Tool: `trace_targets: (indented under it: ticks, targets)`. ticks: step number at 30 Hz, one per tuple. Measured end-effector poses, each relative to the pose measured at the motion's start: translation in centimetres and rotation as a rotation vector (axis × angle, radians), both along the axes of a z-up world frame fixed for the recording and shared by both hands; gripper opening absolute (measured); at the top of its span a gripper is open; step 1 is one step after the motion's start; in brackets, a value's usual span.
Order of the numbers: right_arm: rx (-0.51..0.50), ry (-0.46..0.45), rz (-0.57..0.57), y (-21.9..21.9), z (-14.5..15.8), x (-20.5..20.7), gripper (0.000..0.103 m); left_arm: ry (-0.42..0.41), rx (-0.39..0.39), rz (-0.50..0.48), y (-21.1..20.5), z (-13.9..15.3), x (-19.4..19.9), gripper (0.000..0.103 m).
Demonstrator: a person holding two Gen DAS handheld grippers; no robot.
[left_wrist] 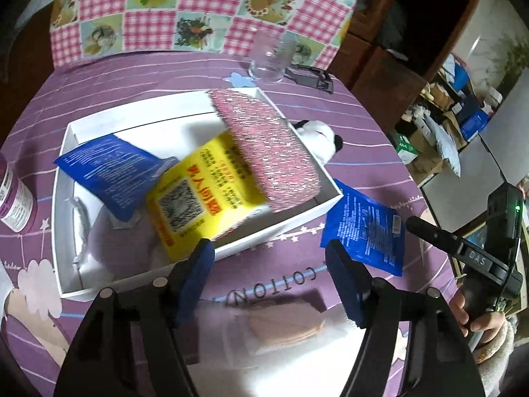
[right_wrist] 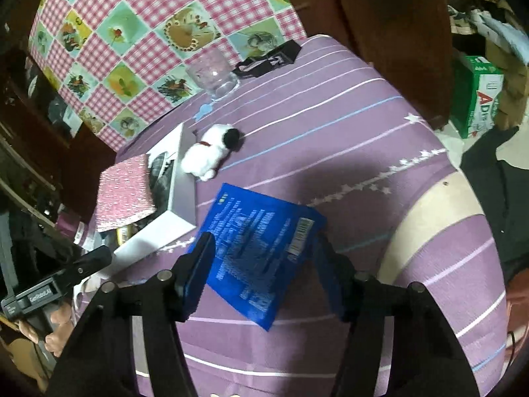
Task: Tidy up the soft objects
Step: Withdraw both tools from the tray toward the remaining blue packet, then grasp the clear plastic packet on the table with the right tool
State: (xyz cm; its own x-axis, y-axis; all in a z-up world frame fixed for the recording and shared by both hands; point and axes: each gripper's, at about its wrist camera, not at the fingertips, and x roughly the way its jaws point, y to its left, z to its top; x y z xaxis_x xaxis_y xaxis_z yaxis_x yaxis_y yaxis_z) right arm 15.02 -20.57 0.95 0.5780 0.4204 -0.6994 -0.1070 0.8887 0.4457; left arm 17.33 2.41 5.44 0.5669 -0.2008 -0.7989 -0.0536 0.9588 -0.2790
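Note:
A white box (left_wrist: 299,218) on the purple tablecloth holds a blue packet (left_wrist: 112,172), a yellow packet (left_wrist: 201,198) and a pink speckled cloth (left_wrist: 267,149) draped over its far edge. My left gripper (left_wrist: 269,264) is open and empty, just in front of the box. A second blue packet (left_wrist: 367,228) lies on the table right of the box; in the right wrist view this packet (right_wrist: 258,244) lies between the open fingers of my right gripper (right_wrist: 264,261). A white and black plush dog (right_wrist: 211,152) lies beside the box (right_wrist: 158,235).
A clear glass (left_wrist: 269,59) and a black clip (left_wrist: 314,76) stand at the table's far edge. A purple-labelled can (left_wrist: 13,201) stands left of the box. A checked cloth (left_wrist: 198,10) hangs behind. Cartons (right_wrist: 479,96) sit on the floor to the right.

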Motion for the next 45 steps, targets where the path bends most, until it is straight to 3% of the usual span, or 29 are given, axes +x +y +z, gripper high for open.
trace_targets:
  ticks: [5, 10, 12, 15, 21, 28, 35, 42, 44, 45]
  targets:
    - [0.036, 0.035, 0.146, 3.4, 0.9, -0.8, 0.062, 0.008, -0.009, 0.028, 1.6, 1.0, -0.6, 0.07]
    - [-0.017, 0.024, 0.267, 7.7, 2.7, -1.6, 0.062, 0.028, 0.053, 0.106, 3.9, 1.7, -1.3, 0.07]
    - [-0.054, 0.011, 0.315, 9.7, 3.6, -1.7, 0.063, 0.05, 0.051, 0.137, 5.3, 1.5, -1.4, 0.07]
    - [-0.168, 0.029, 0.391, 13.1, 4.2, -1.7, 0.075, 0.088, 0.038, 0.179, 7.2, 0.9, -1.6, 0.07]
    - [-0.267, 0.025, 0.55, 18.8, 4.6, -2.8, 0.075, 0.115, 0.001, 0.259, 10.0, 0.6, -2.4, 0.07]
    - [-0.434, 0.037, 0.661, 23.7, 3.8, -4.1, 0.075, 0.08, 0.009, 0.233, 9.4, 1.7, -2.9, 0.07]
    - [-0.486, 0.096, 0.616, 23.7, 2.3, -2.7, 0.075, 0.079, 0.004, 0.219, 9.1, 1.8, -2.6, 0.07]
    - [-0.498, 0.125, 0.558, 22.6, 1.8, -1.5, 0.059, 0.085, -0.01, 0.228, 9.5, 1.4, -2.5, 0.07]
    - [-0.515, 0.133, 0.542, 22.2, 1.2, -1.3, 0.051, 0.089, -0.008, 0.221, 9.3, 1.3, -2.3, 0.07]
    - [-0.506, 0.141, 0.538, 22.0, 1.0, -1.2, 0.043, 0.09, -0.009, 0.216, 9.1, 1.2, -2.3, 0.07]
